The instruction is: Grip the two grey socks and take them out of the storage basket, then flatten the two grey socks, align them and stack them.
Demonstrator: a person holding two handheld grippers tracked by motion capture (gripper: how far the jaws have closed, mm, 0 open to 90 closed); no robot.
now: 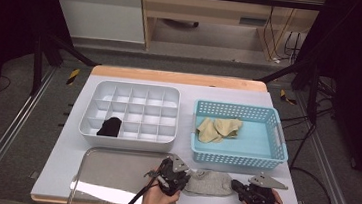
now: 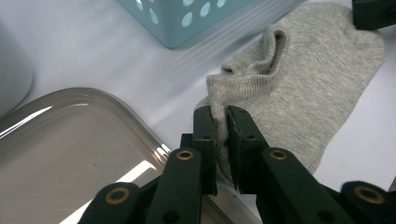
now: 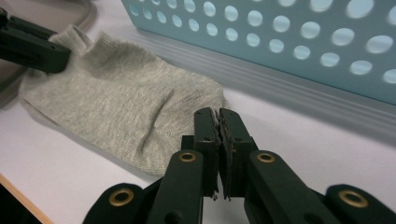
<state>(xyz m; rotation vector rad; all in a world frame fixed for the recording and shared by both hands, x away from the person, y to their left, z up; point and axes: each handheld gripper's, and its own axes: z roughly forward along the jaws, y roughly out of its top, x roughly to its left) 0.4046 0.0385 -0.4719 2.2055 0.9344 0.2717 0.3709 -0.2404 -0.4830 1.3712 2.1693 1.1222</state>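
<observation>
A grey sock lies flat on the white table near its front edge, between my two grippers. My left gripper is shut on the sock's cuff; in the left gripper view the ribbed cuff stands up, pinched between the jaws of the left gripper. The sock stretches away to the right gripper. My right gripper is at the toe end. In the right gripper view the right gripper has its jaws closed on the toe edge, and the sock creases toward them.
A blue perforated basket just behind the sock holds yellow socks. A white compartment box at the back left has a black sock in one cell. A clear tray lies beside my left gripper.
</observation>
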